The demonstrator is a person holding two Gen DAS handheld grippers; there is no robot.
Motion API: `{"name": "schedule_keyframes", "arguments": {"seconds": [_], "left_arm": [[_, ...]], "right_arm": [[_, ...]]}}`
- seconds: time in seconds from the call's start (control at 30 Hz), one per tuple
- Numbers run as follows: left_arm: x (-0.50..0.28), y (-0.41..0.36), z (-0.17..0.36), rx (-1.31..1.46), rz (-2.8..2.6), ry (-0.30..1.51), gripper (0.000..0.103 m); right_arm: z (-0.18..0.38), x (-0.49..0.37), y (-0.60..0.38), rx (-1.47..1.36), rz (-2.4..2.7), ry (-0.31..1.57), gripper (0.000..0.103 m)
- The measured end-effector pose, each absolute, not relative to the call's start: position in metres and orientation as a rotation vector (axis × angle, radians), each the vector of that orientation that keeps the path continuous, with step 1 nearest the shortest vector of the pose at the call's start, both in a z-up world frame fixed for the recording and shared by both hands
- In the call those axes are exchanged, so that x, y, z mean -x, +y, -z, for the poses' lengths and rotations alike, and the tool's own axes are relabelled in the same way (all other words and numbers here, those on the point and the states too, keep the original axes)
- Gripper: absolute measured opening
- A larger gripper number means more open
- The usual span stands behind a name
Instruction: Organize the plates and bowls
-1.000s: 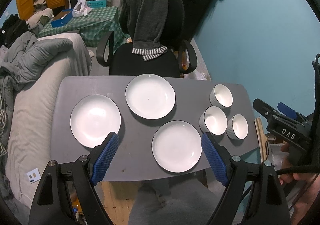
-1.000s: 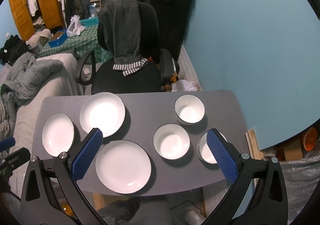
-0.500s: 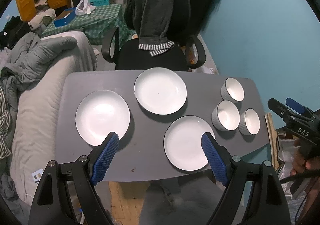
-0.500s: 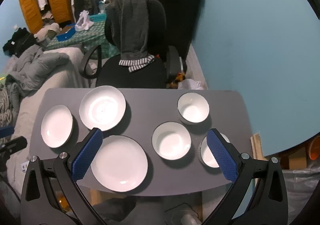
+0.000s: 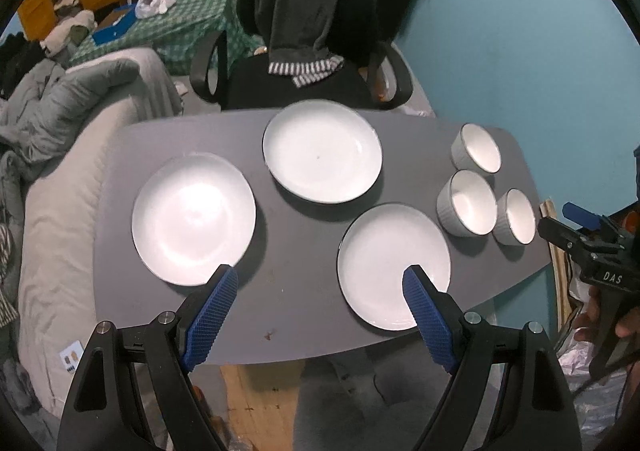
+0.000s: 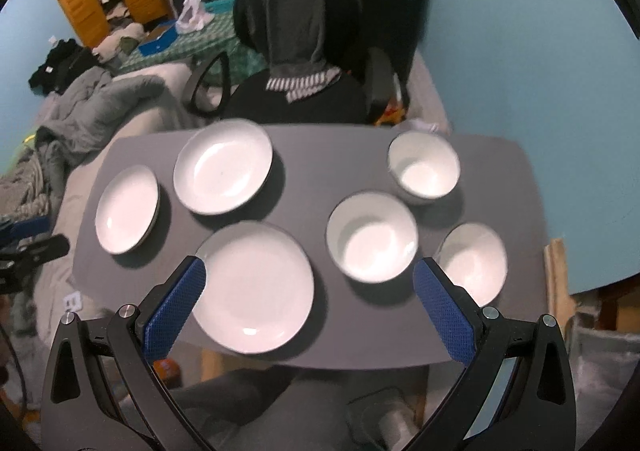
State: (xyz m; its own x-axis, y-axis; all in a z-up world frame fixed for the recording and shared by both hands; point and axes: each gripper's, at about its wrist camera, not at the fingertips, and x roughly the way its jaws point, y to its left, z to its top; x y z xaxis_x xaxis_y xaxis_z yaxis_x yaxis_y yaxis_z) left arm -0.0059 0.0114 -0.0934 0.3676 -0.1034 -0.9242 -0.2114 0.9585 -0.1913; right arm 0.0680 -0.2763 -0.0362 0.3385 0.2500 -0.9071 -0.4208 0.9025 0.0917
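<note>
Both grippers gape empty – only the left wrist view shows the right gripper beside the table.

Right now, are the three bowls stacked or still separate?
Separate. The back bowl, middle bowl and near bowl each sit upright and empty on the table, none nested inside another.

Grey table: plates, bowls

Both views high above table
</note>
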Motion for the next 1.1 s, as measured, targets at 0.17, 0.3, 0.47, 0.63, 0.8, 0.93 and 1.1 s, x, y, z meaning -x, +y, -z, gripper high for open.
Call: {"name": "schedule_keyframes", "arguments": {"seconds": [0.17, 0.3, 0.47, 0.63, 0.8, 0.93, 1.1], "left_arm": [[0.006, 0.002, 0.115, 0.289, -0.037, 1.220, 0.086], [0.003, -0.002, 0.128, 0.285, -0.020, 1.234, 0.086], [0.000, -0.004, 0.152, 0.307, -0.030, 1.262, 0.086], [-0.003, -0.005, 0.178, 0.306, -0.033, 1.299, 0.086], [-0.008, -0.007, 0.201, 0.296, -0.042, 1.329, 0.086], [-0.012, -0.003, 0.218, 0.339, -0.039, 1.353, 0.086], [-0.016, 0.002, 0.232, 0.412, -0.040, 1.371, 0.086]], "right_arm": [[0.066, -0.068, -0.279, 0.196, -0.425, 1.188, 0.102], [0.091, -0.065, -0.279, 0.208, -0.425, 1.244, 0.102], [0.117, -0.062, -0.275, 0.250, -0.438, 1.283, 0.102], [0.144, -0.064, -0.276, 0.251, -0.427, 1.318, 0.102], [0.167, -0.070, -0.278, 0.233, -0.418, 1.354, 0.102], [0.181, -0.074, -0.278, 0.261, -0.413, 1.361, 0.102], [0.195, -0.075, -0.277, 0.248, -0.422, 1.382, 0.102]]}}
